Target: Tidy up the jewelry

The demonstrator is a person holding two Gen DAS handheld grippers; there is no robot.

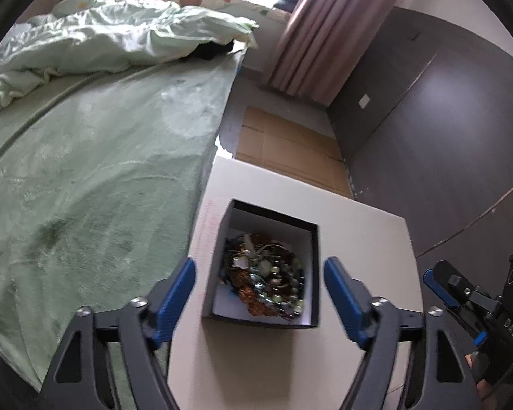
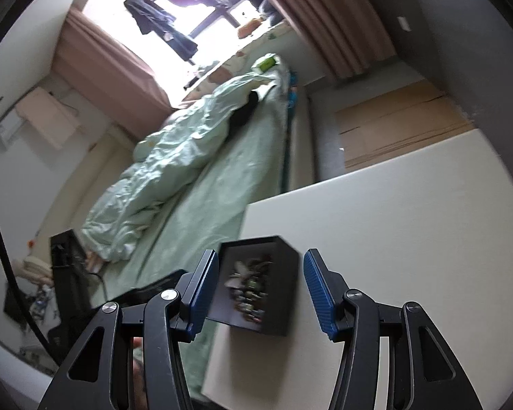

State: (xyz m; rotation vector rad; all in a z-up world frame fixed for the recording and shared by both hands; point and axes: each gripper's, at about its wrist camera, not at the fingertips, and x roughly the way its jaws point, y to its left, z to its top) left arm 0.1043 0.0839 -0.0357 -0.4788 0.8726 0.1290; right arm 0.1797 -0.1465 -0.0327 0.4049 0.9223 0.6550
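White table (image 1: 359, 212), one black box (image 1: 311, 273), one jewelry heap (image 1: 266, 273)

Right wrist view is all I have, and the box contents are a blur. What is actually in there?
Observer: The left wrist view is sharp. The black box holds a tangled heap of beaded jewelry, with no compartments.
Operator: Is the left gripper holding any of it?
Observer: No. The left gripper is open, with nothing gripped in its blue pads.
Operator: Has any jewelry spilled onto the table?
Observer: None that shows there. The white table around the box looks bare, and the heap sits against the box's white lining.
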